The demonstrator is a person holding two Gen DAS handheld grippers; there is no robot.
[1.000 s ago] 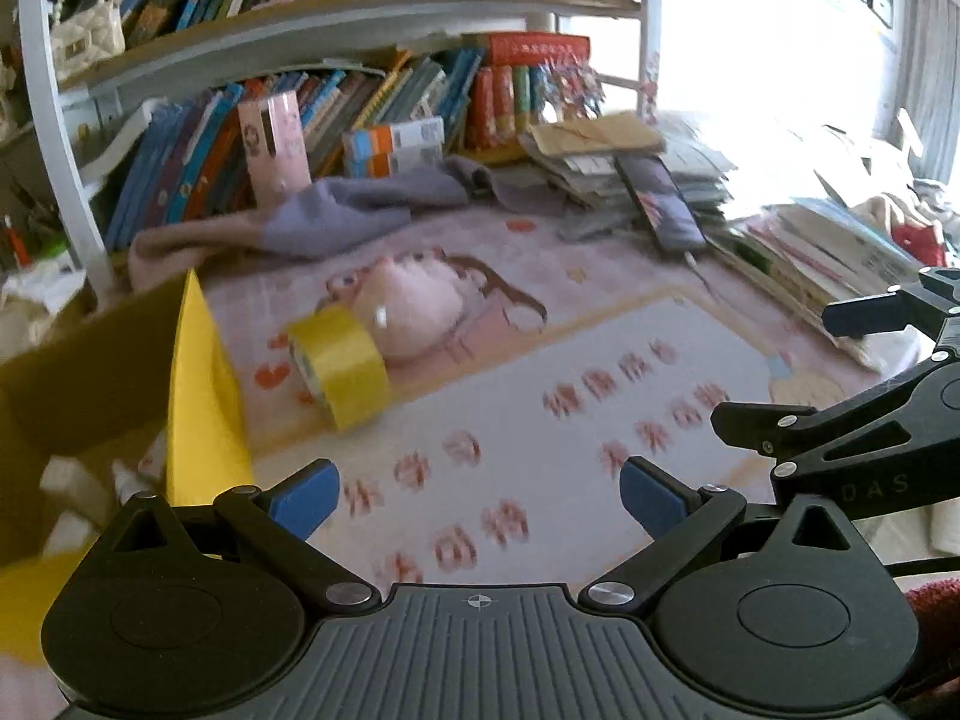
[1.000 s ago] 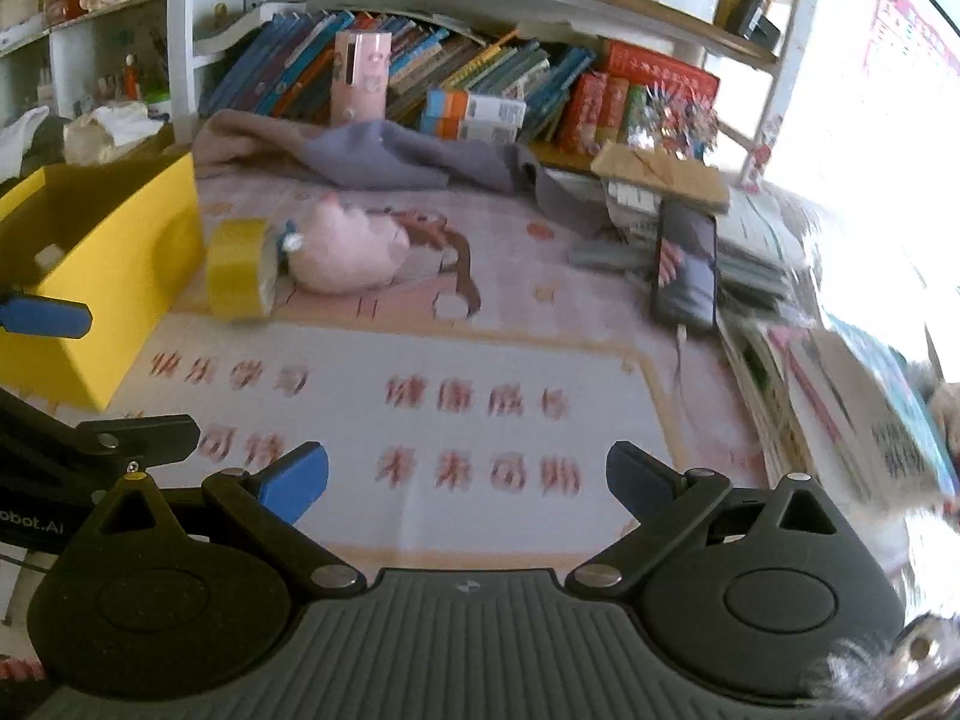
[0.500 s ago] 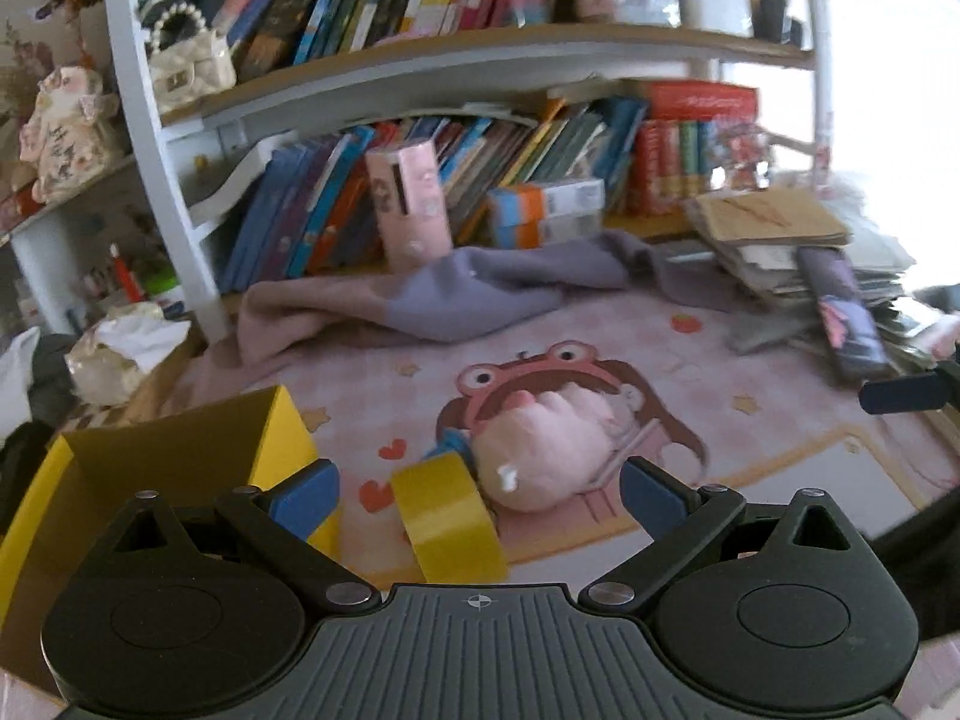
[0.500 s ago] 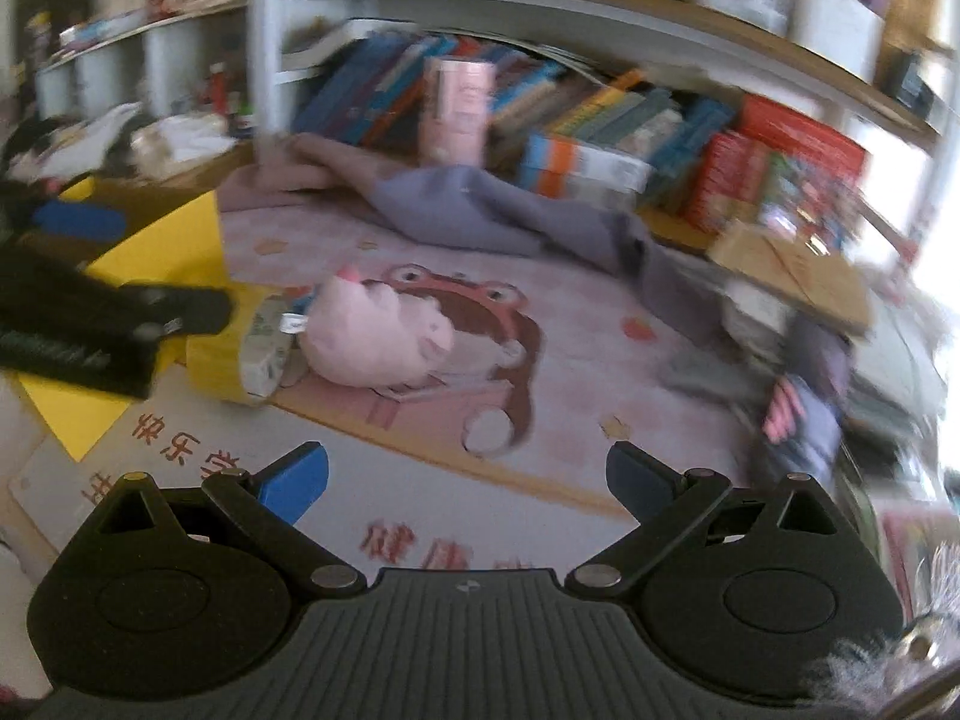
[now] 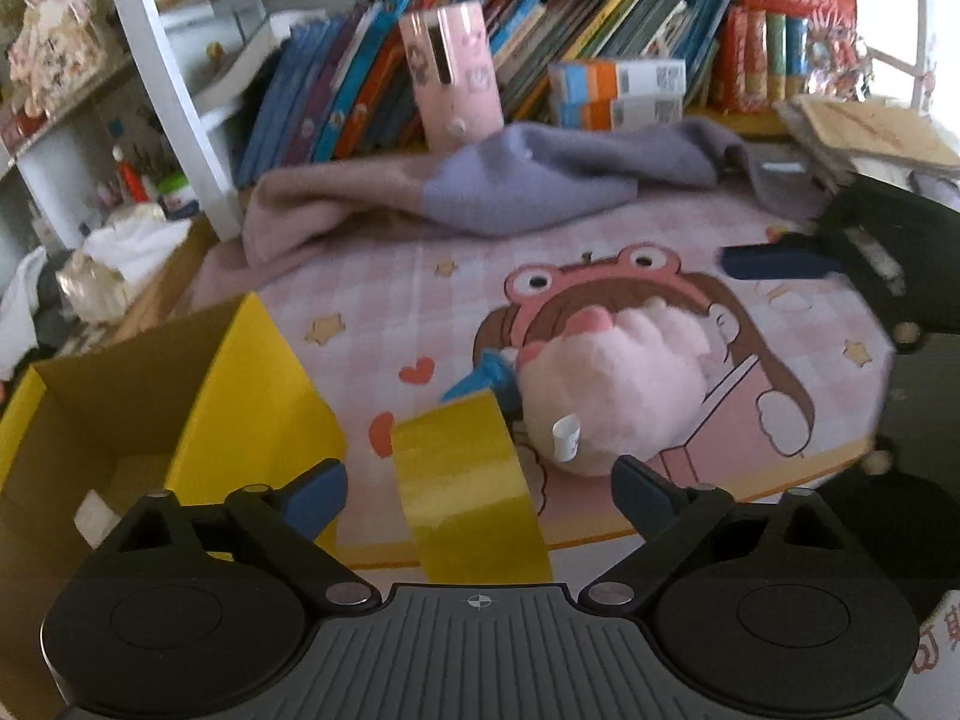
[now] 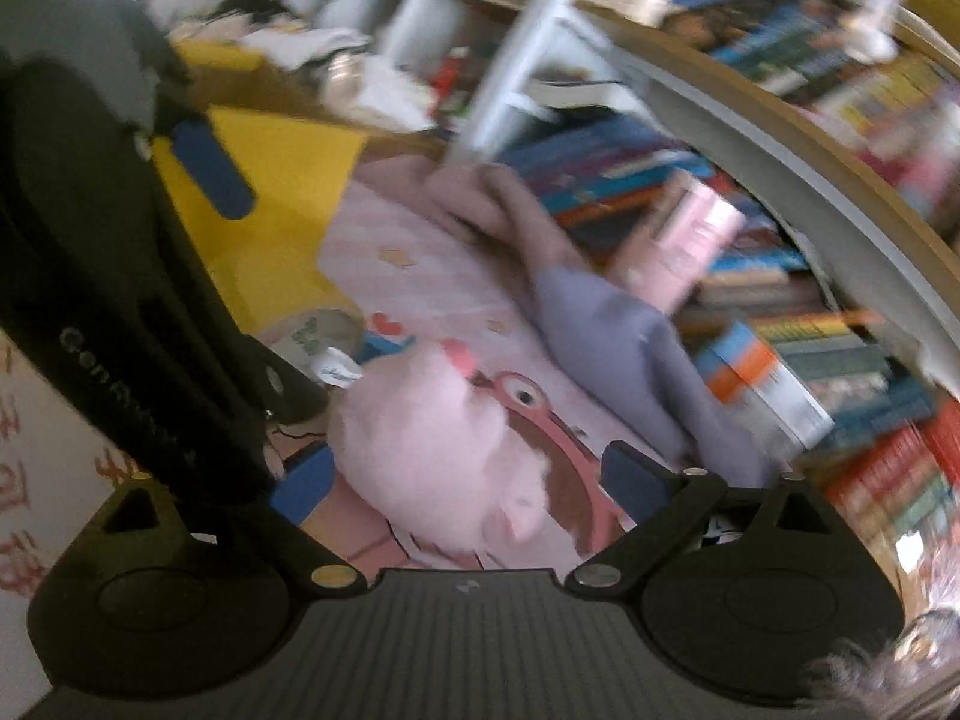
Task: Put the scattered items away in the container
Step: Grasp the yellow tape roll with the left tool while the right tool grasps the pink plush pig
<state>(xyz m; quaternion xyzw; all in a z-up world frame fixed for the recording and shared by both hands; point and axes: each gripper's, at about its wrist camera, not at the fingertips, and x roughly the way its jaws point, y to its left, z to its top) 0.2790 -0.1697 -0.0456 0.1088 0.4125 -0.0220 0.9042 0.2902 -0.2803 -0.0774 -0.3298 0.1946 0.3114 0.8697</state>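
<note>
A yellow tape roll stands on edge on the pink mat, between the open fingers of my left gripper. A pink plush toy lies just right of the roll. The yellow cardboard box stands open at the left with white items inside. In the right wrist view the plush toy lies between the open fingers of my right gripper. The tape roll shows partly behind the left gripper's body. The box is at the upper left. This view is blurred.
A grey-purple cloth lies at the back of the mat. A pink cylinder and rows of books fill the shelf behind. A stack of papers lies at the right. Clutter sits left of the shelf post.
Both grippers have moved forward and down. The left one now straddles the tape roll and the right one has swung left and tilted over the plush toy.
</note>
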